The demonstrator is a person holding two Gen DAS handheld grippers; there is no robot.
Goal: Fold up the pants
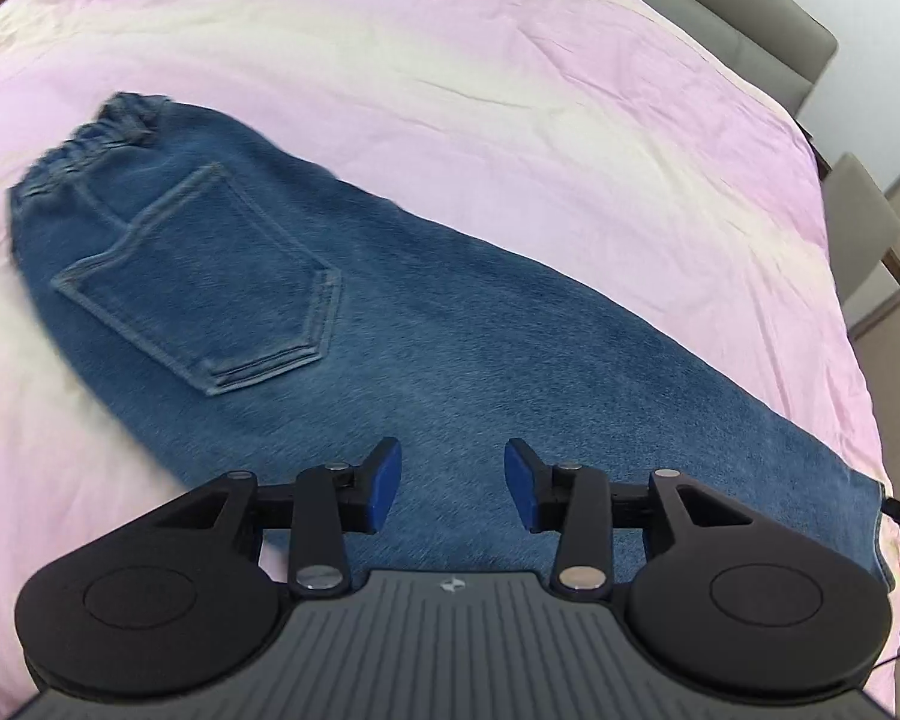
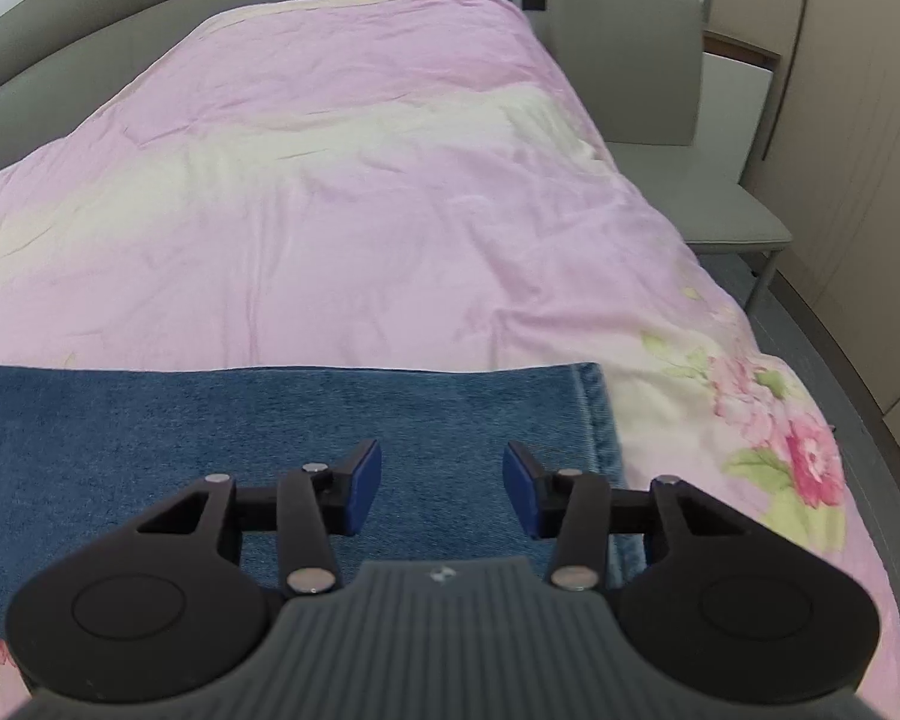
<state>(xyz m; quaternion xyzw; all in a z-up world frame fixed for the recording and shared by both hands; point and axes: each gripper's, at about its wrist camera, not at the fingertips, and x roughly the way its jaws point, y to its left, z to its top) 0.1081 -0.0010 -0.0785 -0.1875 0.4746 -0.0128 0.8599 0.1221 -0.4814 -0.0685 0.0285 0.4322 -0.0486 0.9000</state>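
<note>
Nearest each camera are two grippers, one per view. Left gripper hangs over the mid-leg of the jeans with its blue pads spread apart and nothing between them; right gripper hangs over the hem end, its pads likewise spread and empty. Neither visibly touches the cloth.

One pair of jeans lies flat on the pink quilt, near its front edge. They are blue denim, laid as one long narrow strip, with one back pocket facing up. Beyond it, the gathered elastic waistband is the far end in the left view.

Farther off, the quilt shows pink flower prints at one corner. One grey chair stands beside the bed, and a grey headboard curves behind.
</note>
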